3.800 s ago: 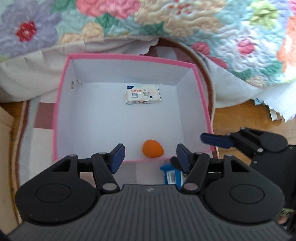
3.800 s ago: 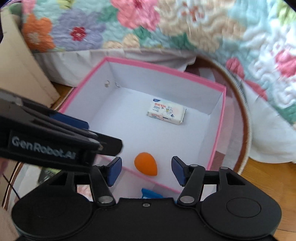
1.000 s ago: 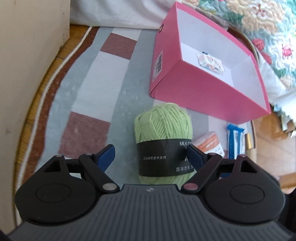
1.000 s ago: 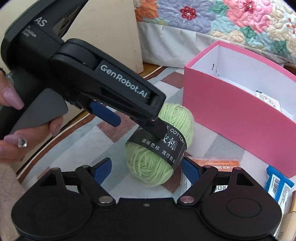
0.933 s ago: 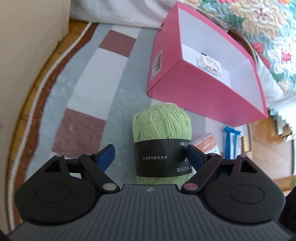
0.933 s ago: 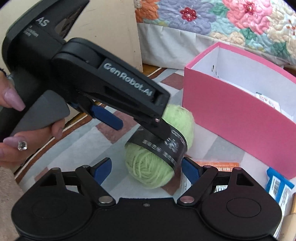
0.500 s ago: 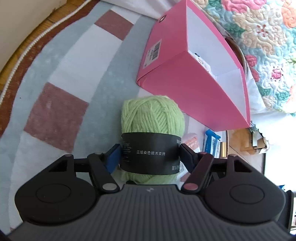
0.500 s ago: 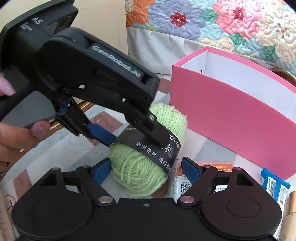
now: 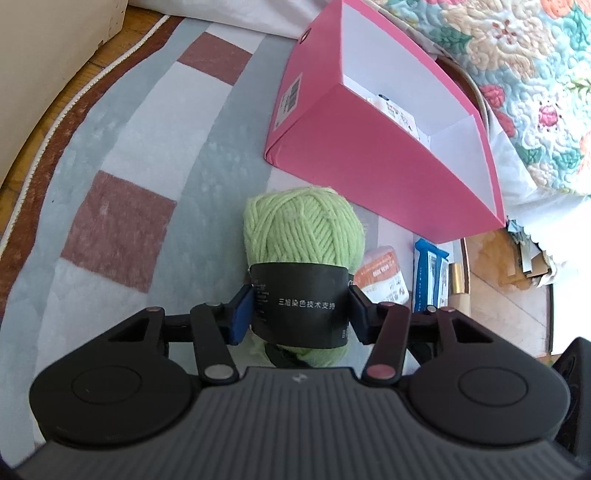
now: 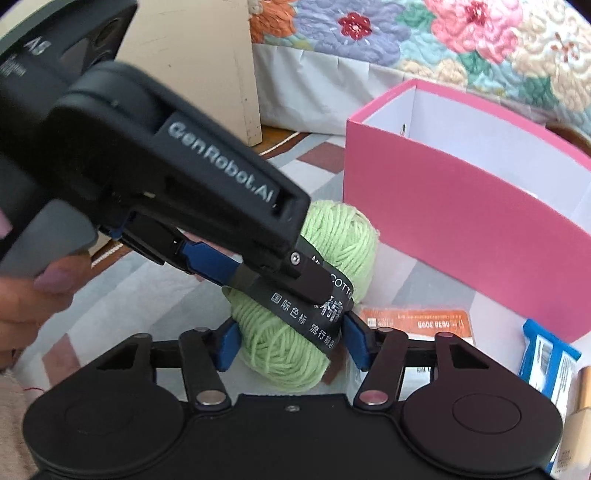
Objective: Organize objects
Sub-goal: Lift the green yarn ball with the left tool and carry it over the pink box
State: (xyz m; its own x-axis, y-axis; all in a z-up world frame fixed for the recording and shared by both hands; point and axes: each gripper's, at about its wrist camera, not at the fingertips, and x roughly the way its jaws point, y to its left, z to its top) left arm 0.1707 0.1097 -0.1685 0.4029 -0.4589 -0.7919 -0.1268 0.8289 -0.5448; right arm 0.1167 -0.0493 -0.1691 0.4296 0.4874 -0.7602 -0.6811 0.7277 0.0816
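A ball of green yarn (image 9: 303, 225) with a black paper band lies on the patterned rug (image 9: 110, 155), just in front of the pink box (image 9: 369, 158). My left gripper (image 9: 299, 317) is closing, its blue pads pressed on the band from both sides. From the right wrist view the yarn (image 10: 340, 236) also sits between the pads of my right gripper (image 10: 291, 343), which is closing and touches the ball's lower end. The left gripper (image 10: 258, 275) crosses that view from the upper left. A white tissue packet (image 9: 395, 110) lies inside the box.
An orange packet (image 9: 380, 273), a blue packet (image 9: 430, 273) and a gold tube (image 9: 457, 277) lie right of the yarn. A cream cabinet (image 10: 207, 55) stands at the left and a floral quilt (image 10: 443, 33) hangs behind. A hand (image 10: 37, 291) holds the left gripper.
Both grippers came away from above the box and down to the yarn. Over the last second both pairs of jaws narrowed from wide apart until their pads met the ball.
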